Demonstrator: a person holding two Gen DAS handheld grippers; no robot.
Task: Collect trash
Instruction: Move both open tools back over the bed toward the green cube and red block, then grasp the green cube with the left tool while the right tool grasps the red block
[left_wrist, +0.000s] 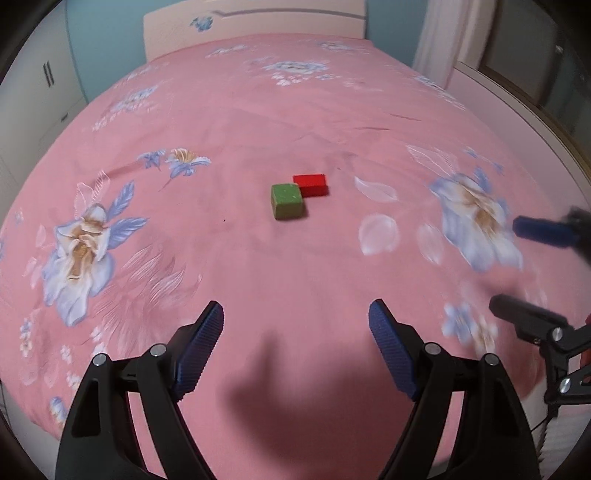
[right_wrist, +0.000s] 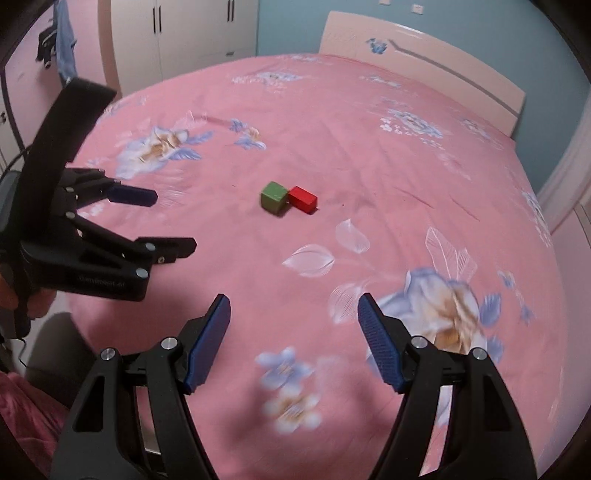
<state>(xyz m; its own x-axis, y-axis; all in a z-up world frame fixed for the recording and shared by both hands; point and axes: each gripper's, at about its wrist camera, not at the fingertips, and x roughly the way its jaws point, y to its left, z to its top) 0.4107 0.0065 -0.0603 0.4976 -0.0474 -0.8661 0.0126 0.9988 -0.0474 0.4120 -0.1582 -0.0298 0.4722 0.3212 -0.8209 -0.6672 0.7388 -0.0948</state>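
A green block (left_wrist: 287, 201) and a red block (left_wrist: 312, 184) lie touching each other in the middle of the pink floral bed sheet (left_wrist: 258, 122). In the right wrist view the green block (right_wrist: 274, 196) sits left of the red block (right_wrist: 303, 199). My left gripper (left_wrist: 296, 314) is open and empty, hovering above the sheet well short of the blocks. My right gripper (right_wrist: 294, 308) is open and empty, also short of the blocks. The left gripper (right_wrist: 173, 221) shows at the left of the right wrist view, the right gripper (left_wrist: 506, 266) at the right edge of the left wrist view.
The bed's pale headboard (left_wrist: 255, 26) stands at the far end. White wardrobes (right_wrist: 192, 29) line the wall past the bed's left side. A curtain (left_wrist: 439, 37) and window sill lie along the right side. The bed edge is just below the grippers.
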